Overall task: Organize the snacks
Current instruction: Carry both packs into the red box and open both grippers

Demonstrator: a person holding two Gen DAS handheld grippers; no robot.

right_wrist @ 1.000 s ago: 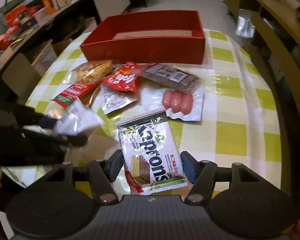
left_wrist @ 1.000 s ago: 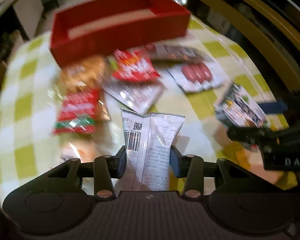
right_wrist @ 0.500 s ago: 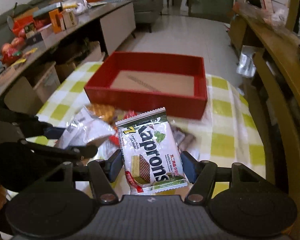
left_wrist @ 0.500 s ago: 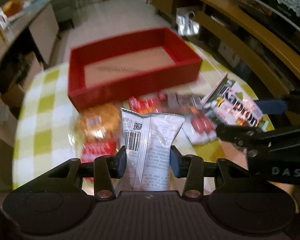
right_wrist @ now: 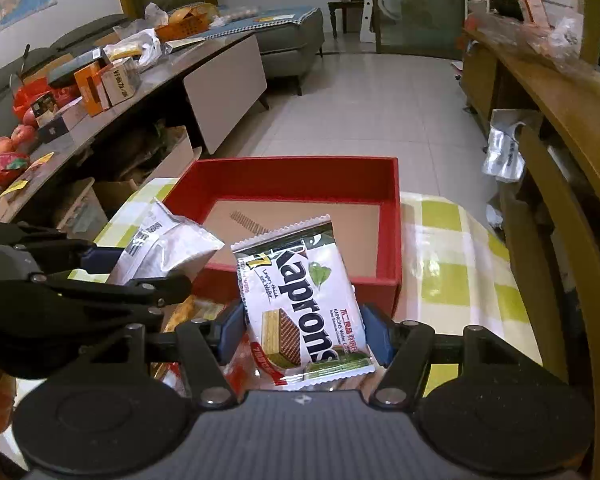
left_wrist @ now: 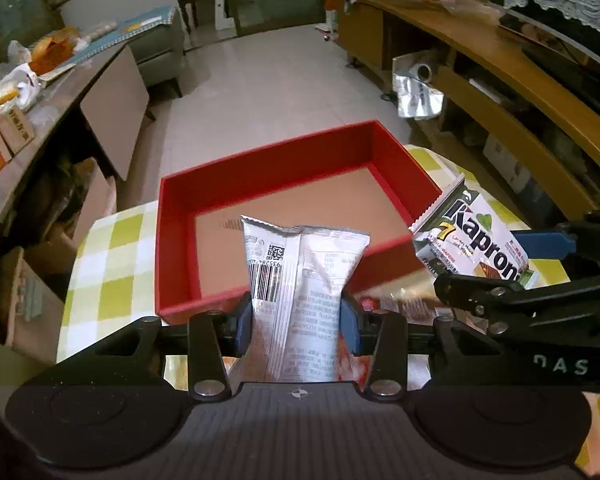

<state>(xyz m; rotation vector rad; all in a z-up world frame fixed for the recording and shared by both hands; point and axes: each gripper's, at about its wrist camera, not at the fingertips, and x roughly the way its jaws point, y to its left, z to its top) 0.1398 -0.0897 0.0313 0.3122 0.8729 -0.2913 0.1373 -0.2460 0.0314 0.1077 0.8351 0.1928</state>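
Observation:
My left gripper [left_wrist: 298,320] is shut on a silver snack packet [left_wrist: 300,280] with a barcode, held above the near edge of the red box [left_wrist: 180,240]. My right gripper [right_wrist: 304,334] is shut on a white Kaprons wafer packet [right_wrist: 304,300], held above the near wall of the same red box [right_wrist: 392,216]. The box has a bare brown floor. Each view shows the other gripper beside it: the Kaprons packet [left_wrist: 472,236] on the right, the silver packet [right_wrist: 168,248] on the left. Other snacks lie below the grippers, mostly hidden.
The box stands on a table with a yellow-green checked cloth [right_wrist: 444,264]. A wooden bench [right_wrist: 556,120] runs along the right. A long cluttered sideboard [right_wrist: 120,92] stands on the left. Tiled floor [left_wrist: 268,88] lies beyond the table.
Both grippers have lifted their packets off the table and moved forward toward the red box. The snack pile has dropped out of view beneath them.

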